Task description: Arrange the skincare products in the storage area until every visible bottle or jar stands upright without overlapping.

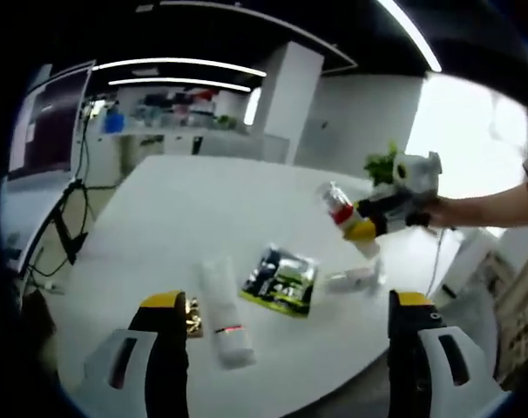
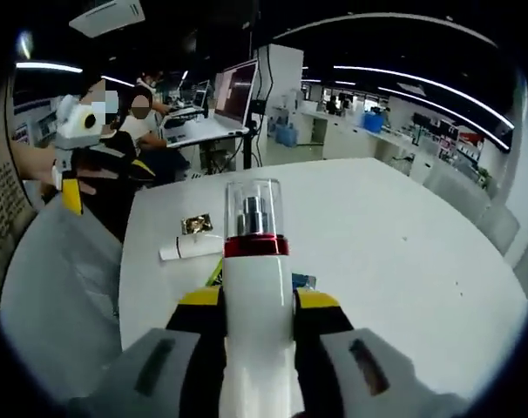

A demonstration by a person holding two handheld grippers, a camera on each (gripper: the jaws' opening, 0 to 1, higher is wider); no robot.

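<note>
Two jaws of the right gripper [image 2: 257, 322] are clamping a white pump bottle [image 2: 255, 287] at the lower centre of the right gripper view. The left gripper [image 1: 286, 326] is hanging released above a white tube [image 1: 223, 313] and green sachet [image 1: 281, 280] lying on the table [image 1: 186, 209].

Left gripper [image 1: 281, 326] jaws spread wide; right gripper [image 2: 257, 318] jaws clamped.
</note>
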